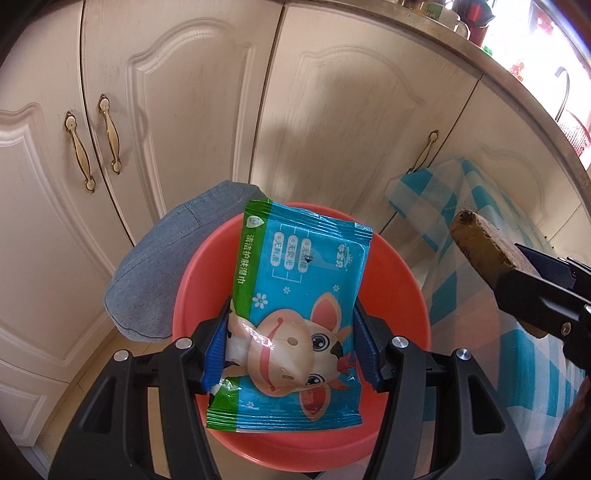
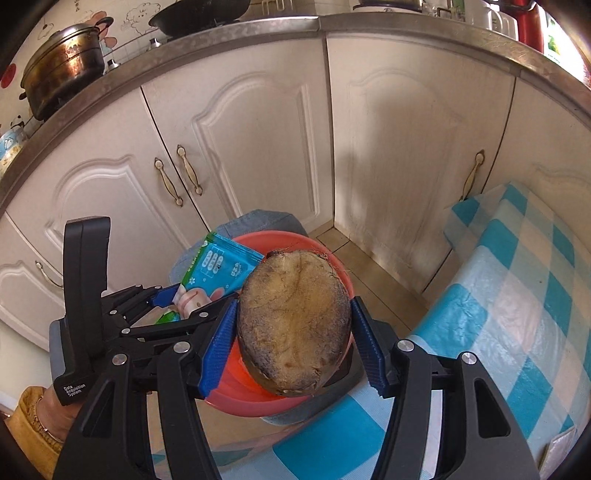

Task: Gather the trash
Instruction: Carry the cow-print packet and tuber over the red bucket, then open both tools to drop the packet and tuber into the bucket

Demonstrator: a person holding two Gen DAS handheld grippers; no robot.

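Clamped between the right gripper (image 2: pixel 293 338) pads, a brown cut root vegetable (image 2: pixel 293 325) hung over the red basin (image 1: pixel 391 273). At nine o'clock from it, the left gripper (image 1: pixel 290 354) pinched a blue wet-wipes packet (image 1: pixel 295 280) above that same basin.

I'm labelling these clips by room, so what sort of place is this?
Most likely a home kitchen: white cabinet doors under a metal-edged counter, with a lidded pot and a dark wok standing on top.

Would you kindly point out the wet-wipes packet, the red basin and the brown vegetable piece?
wet-wipes packet (image 1: pixel 295 266), left wrist view, blue front.
red basin (image 1: pixel 399 295), left wrist view, inner wall.
brown vegetable piece (image 2: pixel 295 325), right wrist view, cut face.
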